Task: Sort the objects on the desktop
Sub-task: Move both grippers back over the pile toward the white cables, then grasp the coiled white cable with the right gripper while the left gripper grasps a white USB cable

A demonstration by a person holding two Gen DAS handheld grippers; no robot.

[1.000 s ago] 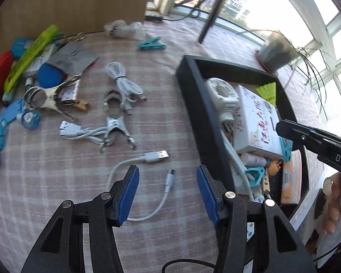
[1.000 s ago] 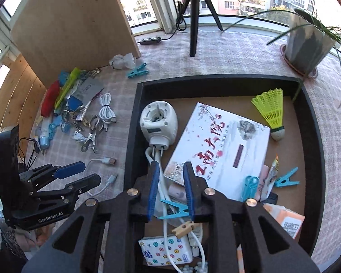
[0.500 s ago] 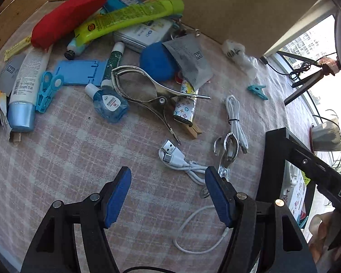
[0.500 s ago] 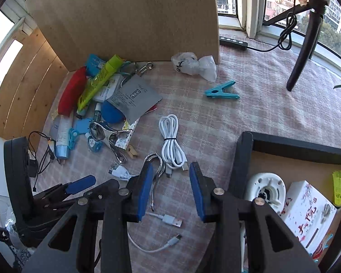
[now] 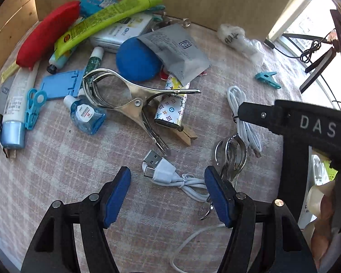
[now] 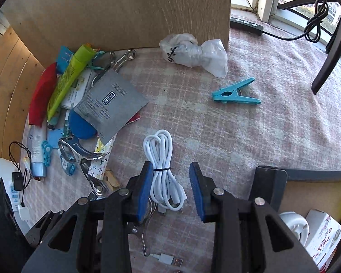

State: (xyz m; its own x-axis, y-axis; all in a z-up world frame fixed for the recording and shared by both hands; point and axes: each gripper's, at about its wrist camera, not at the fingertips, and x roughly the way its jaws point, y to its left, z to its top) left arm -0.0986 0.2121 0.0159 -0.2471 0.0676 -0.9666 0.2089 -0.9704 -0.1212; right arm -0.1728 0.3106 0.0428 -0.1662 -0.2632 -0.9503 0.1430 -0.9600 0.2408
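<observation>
In the left wrist view my left gripper [image 5: 167, 183] is open and points down at the checked cloth. A loosely tied white USB cable [image 5: 168, 174] lies between its blue pads without touching them. A small metal clip [image 5: 230, 157] sits just beyond the right pad. My right gripper [image 6: 170, 185] is open too, low over a coiled white cable [image 6: 162, 166] bound with a black tie. The coil lies between the pads, close to the left one, and is not pinched. The black sorting tray [image 6: 307, 174] is at the lower right.
A heap lies at the left by the wooden board: a big metal clamp [image 5: 125, 97], a blue sanitiser bottle [image 5: 86, 113], a grey sachet [image 5: 177, 50], a green tube [image 5: 106, 18] and a red pouch [image 5: 47, 34]. A teal peg [image 6: 234, 93] and a crumpled plastic bag [image 6: 193, 50] lie farther back.
Both grippers swung away from the tray to the cables on the cloth and sank lower. Both sets of jaws stand wider than a second ago.
</observation>
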